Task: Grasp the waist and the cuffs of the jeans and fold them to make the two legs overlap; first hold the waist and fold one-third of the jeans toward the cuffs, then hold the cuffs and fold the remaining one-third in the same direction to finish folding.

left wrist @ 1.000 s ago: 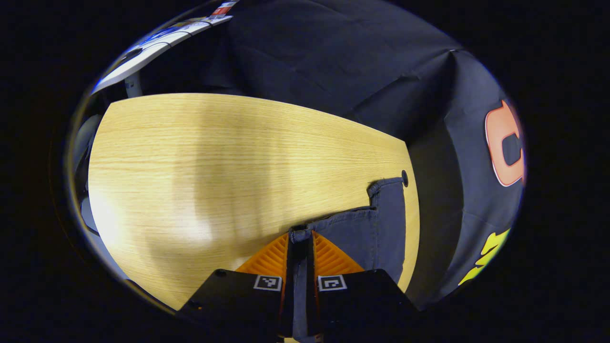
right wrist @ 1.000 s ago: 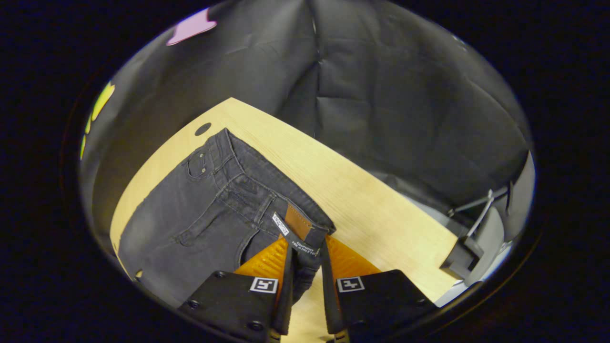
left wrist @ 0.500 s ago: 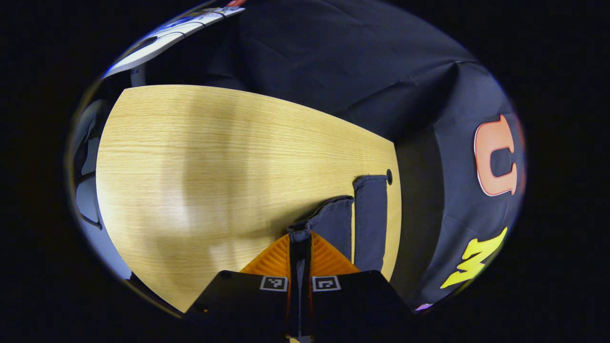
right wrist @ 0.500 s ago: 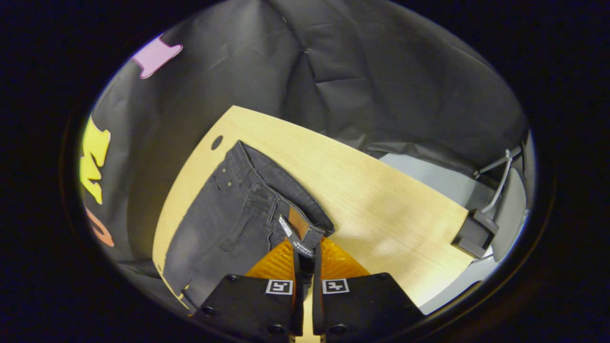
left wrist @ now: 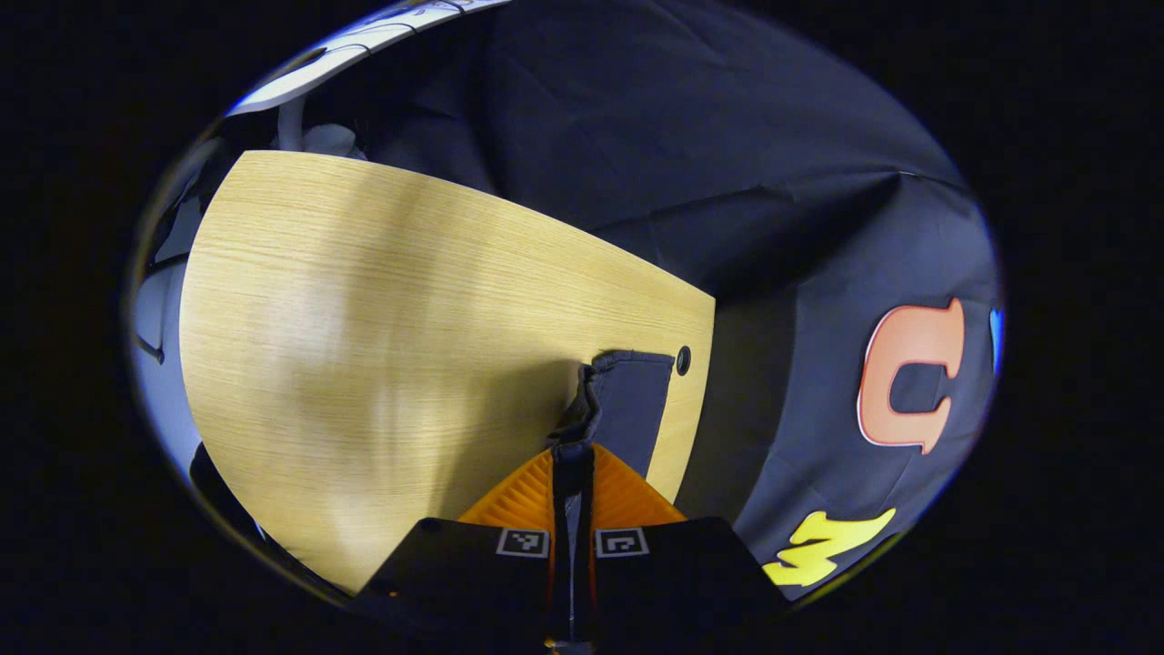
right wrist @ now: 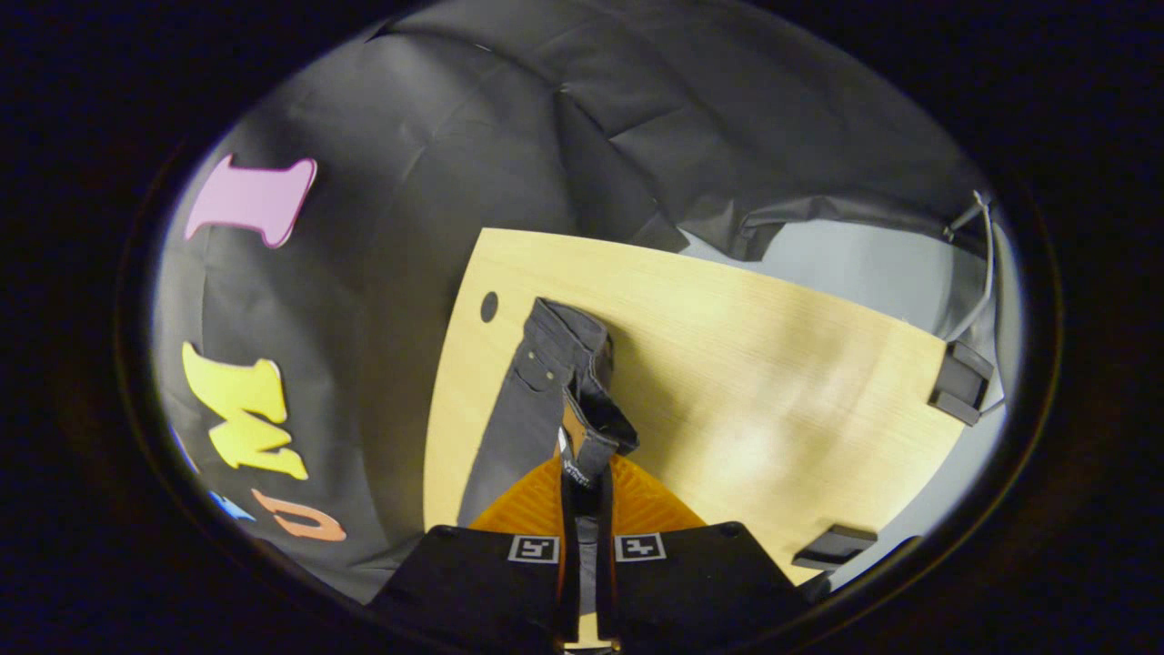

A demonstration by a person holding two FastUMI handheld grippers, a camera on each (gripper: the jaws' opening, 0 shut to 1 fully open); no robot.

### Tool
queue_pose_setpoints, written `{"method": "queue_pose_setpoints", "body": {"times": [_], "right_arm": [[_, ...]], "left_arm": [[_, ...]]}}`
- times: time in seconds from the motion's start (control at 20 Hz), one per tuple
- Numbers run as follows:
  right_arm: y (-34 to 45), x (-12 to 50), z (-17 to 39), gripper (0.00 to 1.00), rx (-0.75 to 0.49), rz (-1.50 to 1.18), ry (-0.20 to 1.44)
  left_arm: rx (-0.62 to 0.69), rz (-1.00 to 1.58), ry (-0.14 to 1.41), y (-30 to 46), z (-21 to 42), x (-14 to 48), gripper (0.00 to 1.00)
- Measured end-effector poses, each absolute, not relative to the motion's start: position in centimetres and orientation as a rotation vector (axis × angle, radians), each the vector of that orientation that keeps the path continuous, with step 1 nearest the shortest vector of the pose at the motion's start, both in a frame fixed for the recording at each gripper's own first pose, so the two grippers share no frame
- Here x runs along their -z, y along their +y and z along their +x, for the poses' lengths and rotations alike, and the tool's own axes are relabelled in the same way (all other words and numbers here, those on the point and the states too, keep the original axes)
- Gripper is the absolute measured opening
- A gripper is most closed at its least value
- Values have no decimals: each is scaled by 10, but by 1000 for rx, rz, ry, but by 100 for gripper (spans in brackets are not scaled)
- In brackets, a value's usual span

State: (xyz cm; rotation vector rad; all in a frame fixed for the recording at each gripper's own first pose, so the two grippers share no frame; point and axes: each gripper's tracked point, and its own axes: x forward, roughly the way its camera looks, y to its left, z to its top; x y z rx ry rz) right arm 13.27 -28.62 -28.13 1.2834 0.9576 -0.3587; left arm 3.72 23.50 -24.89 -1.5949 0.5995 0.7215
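Both grippers, left [left wrist: 572, 455] and right [right wrist: 586, 473], pinch the dark jeans [right wrist: 536, 400], cuff and waistband, lifted above the wooden table [left wrist: 364, 318], cable hole [right wrist: 488, 306] at eleven o'clock.

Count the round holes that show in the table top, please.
1. The hole is near the table corner, beside the jeans; the left gripper view shows the same hole. Others may be hidden under the jeans.
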Motion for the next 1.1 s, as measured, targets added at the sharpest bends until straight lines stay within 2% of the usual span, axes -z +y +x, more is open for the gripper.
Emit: {"method": "queue_pose_setpoints", "body": {"times": [0.2, 0.25, 0.4, 0.45, 0.55, 0.6, 0.85, 1.1], "right_arm": [[-284, 266, 177, 7, 340, 1313, 963], [-282, 262, 192, 4, 338, 1334, 959], [-284, 254, 242, 7, 345, 1376, 934], [-285, 253, 255, 3, 351, 1382, 925], [-286, 254, 281, 11, 357, 1399, 911], [-285, 259, 295, 7, 360, 1412, 907], [-280, 297, 346, 7, 357, 1411, 917], [-272, 334, 362, 7, 351, 1372, 942]], "left_arm": [[-737, -1651, 591, 245, 73, 241, 5], [-733, -1648, 597, 247, 84, 241, 5], [-738, -1678, 594, 250, 119, 237, 5], [-743, -1697, 591, 251, 134, 239, 5], [-744, -1687, 601, 254, 159, 244, 5], [-746, -1671, 611, 256, 170, 249, 5], [-716, -1607, 669, 253, 236, 275, 4], [-695, -1561, 725, 240, 266, 317, 5]]}}
